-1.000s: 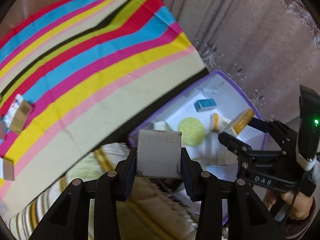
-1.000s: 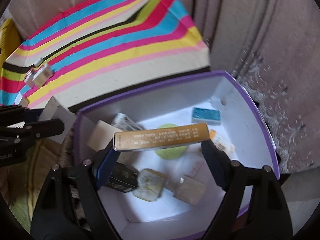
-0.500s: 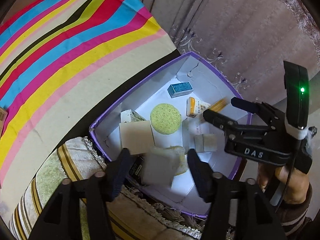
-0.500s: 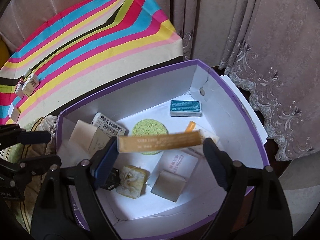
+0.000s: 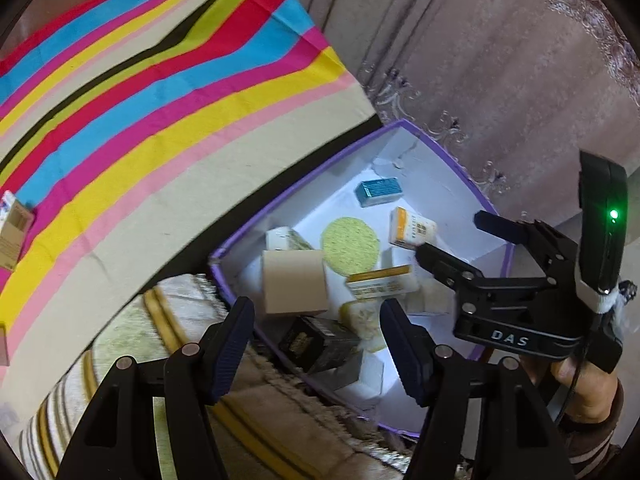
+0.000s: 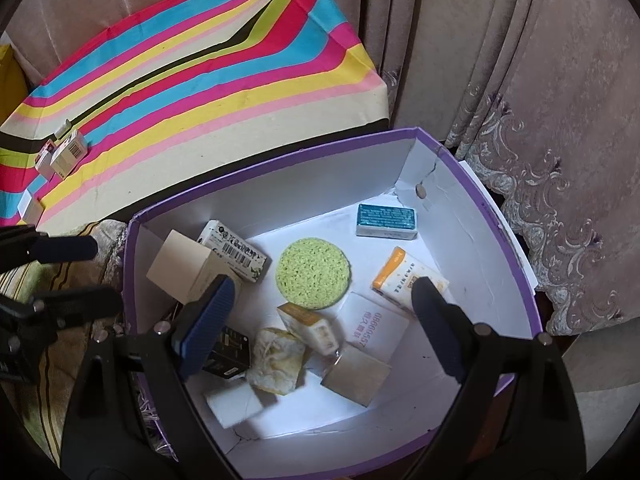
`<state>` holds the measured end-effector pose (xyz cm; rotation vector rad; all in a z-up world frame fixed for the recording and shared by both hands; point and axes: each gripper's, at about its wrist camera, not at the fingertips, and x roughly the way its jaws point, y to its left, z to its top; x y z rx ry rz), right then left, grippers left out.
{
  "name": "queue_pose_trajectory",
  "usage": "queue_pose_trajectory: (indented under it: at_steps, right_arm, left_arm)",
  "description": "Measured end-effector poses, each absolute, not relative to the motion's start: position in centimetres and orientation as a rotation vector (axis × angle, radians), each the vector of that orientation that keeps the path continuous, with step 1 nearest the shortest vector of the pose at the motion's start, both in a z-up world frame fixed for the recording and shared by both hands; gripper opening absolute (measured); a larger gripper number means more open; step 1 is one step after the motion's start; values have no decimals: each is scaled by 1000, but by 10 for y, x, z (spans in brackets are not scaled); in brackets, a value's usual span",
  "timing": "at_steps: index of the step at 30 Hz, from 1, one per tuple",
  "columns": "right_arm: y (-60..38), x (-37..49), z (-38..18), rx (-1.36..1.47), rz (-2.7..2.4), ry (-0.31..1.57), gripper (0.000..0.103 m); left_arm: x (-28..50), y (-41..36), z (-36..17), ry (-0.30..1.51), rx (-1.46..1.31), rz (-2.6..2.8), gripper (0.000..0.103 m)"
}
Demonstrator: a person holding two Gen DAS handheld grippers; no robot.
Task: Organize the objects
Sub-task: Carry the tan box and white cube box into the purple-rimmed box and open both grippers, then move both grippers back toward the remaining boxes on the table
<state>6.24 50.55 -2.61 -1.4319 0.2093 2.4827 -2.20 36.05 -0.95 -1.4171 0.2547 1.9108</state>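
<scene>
The purple box with a white inside holds several small items. A gold-edged carton lies tilted among them, also visible as the gold-edged carton in the left wrist view. A plain white box rests near the front wall. My right gripper hangs open over the box with nothing between its fingers; it shows as the right gripper from the left. My left gripper stands open and empty above the box's left edge.
Inside the box lie a green sponge disc, a blue packet, an orange-and-white carton and a beige box. A striped tablecloth with small boxes lies behind. Curtains hang to the right.
Both grippers opened. The grey-white box left my left gripper and the gold-edged carton left my right gripper; both dropped into the purple box.
</scene>
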Motion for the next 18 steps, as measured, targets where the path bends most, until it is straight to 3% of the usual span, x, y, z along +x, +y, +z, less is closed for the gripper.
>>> queue_pose_trajectory:
  at_steps: [18]
  right_arm:
    - [473,50,-22,-1480,2546,179,92]
  left_arm:
    - [-71,247,1,107,-1485,2139,66]
